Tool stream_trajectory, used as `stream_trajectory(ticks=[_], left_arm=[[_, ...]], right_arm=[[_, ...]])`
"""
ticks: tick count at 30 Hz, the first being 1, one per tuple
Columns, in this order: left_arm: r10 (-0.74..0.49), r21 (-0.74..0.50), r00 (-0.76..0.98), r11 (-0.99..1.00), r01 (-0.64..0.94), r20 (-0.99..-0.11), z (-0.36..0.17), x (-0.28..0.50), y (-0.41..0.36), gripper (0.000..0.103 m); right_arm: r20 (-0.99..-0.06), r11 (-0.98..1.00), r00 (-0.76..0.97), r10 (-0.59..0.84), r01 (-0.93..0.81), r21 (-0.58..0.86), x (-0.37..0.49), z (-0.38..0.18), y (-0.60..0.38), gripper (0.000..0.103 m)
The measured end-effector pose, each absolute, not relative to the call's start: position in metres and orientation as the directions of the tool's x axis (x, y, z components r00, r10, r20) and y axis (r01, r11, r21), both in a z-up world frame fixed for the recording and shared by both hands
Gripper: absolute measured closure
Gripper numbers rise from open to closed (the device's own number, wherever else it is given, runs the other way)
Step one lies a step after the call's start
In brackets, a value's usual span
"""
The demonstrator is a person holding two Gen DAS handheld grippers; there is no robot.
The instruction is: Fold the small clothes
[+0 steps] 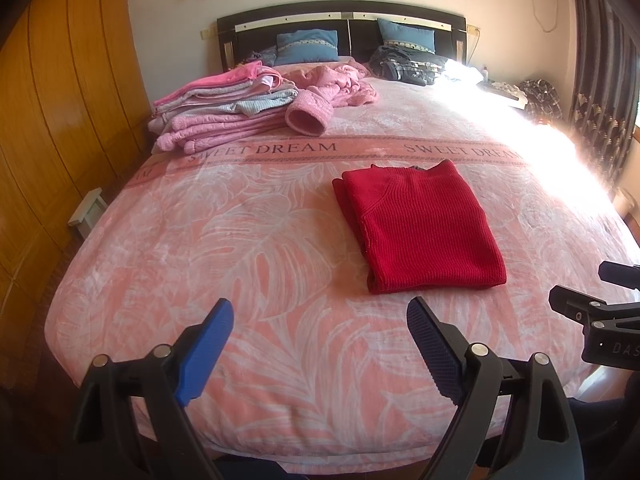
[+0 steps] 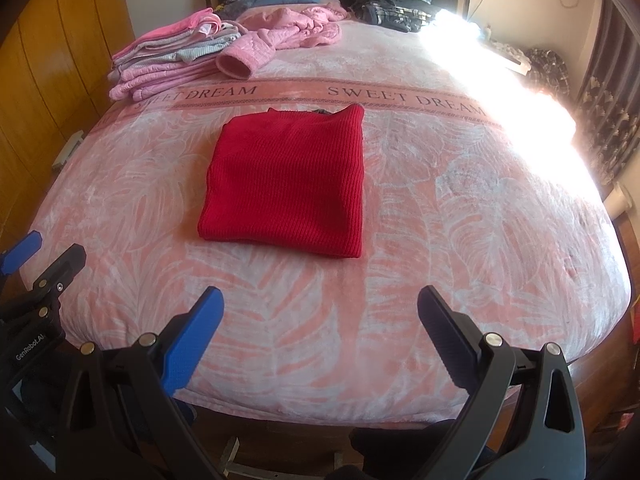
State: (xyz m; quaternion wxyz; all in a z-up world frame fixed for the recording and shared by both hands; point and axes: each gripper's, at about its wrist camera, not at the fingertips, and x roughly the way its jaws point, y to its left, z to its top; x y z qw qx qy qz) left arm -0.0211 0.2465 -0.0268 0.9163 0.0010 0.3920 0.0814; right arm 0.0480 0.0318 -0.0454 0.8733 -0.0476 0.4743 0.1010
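Note:
A red knit sweater [image 1: 420, 228] [image 2: 290, 182] lies folded into a neat rectangle on the pink leaf-print bedspread [image 1: 240, 248] [image 2: 460, 220], collar toward the headboard. My left gripper [image 1: 320, 312] hovers open above the foot of the bed, short of the sweater's near left corner, nothing between its blue pads. My right gripper [image 2: 320, 300] is open too, held back from the sweater's near edge and empty. Each gripper shows at the side of the other's view: right gripper [image 1: 600, 316], left gripper [image 2: 36, 280].
A stack of folded pink and grey clothes [image 1: 224, 108] [image 2: 172, 58] sits at the far left of the bed. A crumpled pink robe [image 1: 332, 92] [image 2: 288, 28] lies beside it. Dark clothes [image 1: 404, 64] rest by blue pillows [image 1: 308, 46]. A wooden wardrobe [image 1: 60, 100] stands left; glaring sunlight washes the right.

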Motion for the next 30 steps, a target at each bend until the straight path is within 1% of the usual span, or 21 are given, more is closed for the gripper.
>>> stream_trajectory(ticks=[30], left_arm=[[0.147,0.064,0.676,0.987,-0.146,-0.722,-0.0301,-0.021,0.2454,0.014]], right_arm=[[-0.842,0.974,0.523,0.134,-0.224,0.016,0.05,-0.0489,0.0291,0.006]])
